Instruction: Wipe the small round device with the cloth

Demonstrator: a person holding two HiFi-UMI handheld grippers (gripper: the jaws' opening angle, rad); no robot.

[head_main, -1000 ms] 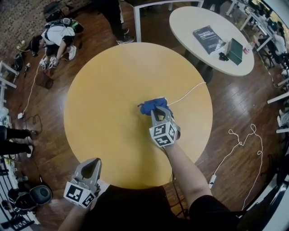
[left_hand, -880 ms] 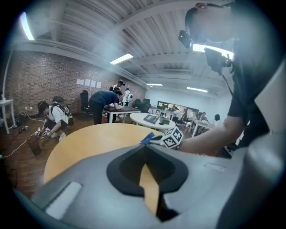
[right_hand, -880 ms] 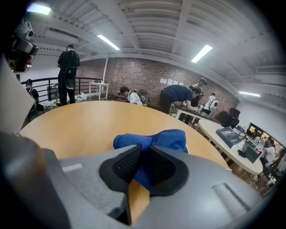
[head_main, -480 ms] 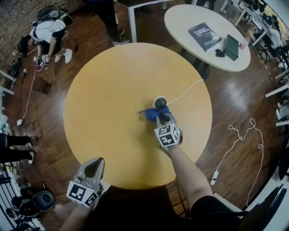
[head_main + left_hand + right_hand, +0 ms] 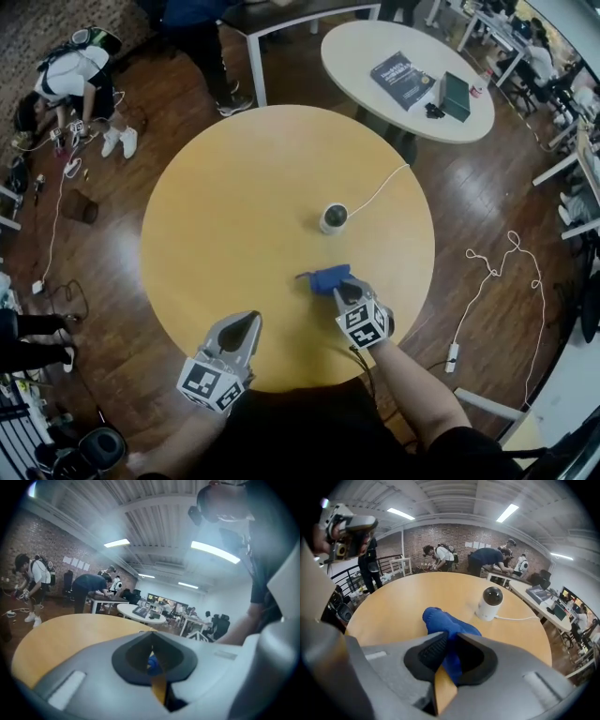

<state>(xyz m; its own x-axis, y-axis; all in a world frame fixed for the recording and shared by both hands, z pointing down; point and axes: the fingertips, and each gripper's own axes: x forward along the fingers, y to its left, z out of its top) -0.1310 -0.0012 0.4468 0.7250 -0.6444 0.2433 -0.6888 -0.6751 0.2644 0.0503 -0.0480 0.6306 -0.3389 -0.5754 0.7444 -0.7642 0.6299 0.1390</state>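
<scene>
Round tabletop [image 5: 225, 216]: left gripper [image 5: 246, 326] at near edge, fingers together, empty; right gripper [image 5: 345, 292] fingers clenched on blue cloth [image 5: 327, 279]; small round device [image 5: 334, 217] upright mid-table, straight ahead of the cloth, apart; right hand nearer

Round yellow table [image 5: 234, 216] on a dark plank floor [image 5: 469, 187]; white oval table [image 5: 356, 47] beyond; brick wall [image 5: 436, 532]; ceiling strip lights [image 5: 506, 513] lit.
</scene>
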